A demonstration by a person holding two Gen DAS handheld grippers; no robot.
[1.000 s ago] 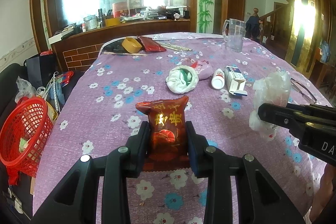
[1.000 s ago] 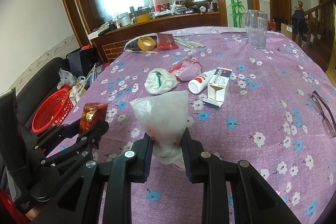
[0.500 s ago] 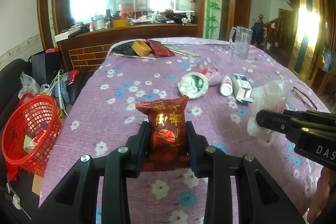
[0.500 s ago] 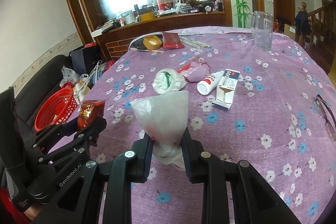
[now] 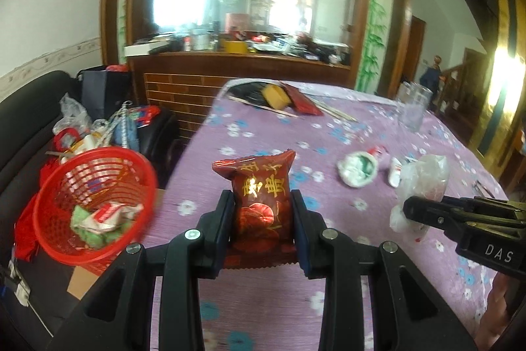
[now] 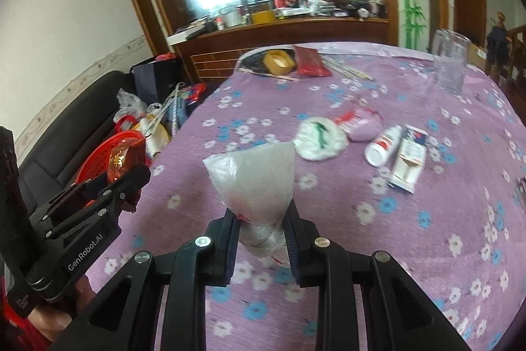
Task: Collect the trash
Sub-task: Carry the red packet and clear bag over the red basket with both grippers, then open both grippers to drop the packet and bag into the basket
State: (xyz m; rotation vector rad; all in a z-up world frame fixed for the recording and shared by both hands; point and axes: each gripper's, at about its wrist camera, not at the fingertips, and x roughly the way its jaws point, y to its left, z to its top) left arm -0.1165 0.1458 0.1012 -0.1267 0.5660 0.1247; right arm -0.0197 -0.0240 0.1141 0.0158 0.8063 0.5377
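My left gripper (image 5: 261, 203) is shut on a dark red snack packet (image 5: 259, 196) with gold lettering, held upright above the left edge of the table. The red mesh basket (image 5: 95, 206) sits lower left of it beside the table, with crumpled wrappers inside. My right gripper (image 6: 261, 219) is shut on a clear plastic bag (image 6: 256, 180), pinched at its knotted bottom, over the purple flowered tablecloth (image 6: 394, 236). In the right wrist view the left gripper (image 6: 131, 183) shows at the left with the packet (image 6: 120, 160) before the basket (image 6: 98, 153). In the left wrist view the right gripper (image 5: 411, 209) holds the bag (image 5: 424, 183).
On the table lie a white crumpled wad (image 6: 320, 138), a pink bag (image 6: 363, 125), a white bottle (image 6: 383, 145), a small carton (image 6: 407, 158), a tape roll (image 6: 279, 61), a red pouch (image 6: 309, 60) and a glass jug (image 6: 450, 61). A black sofa (image 5: 23, 120) with bags stands left.
Both grippers have swung left and risen a little with their loads. The red basket now looms larger and nearer in the left wrist view; the table items have slid to the right.
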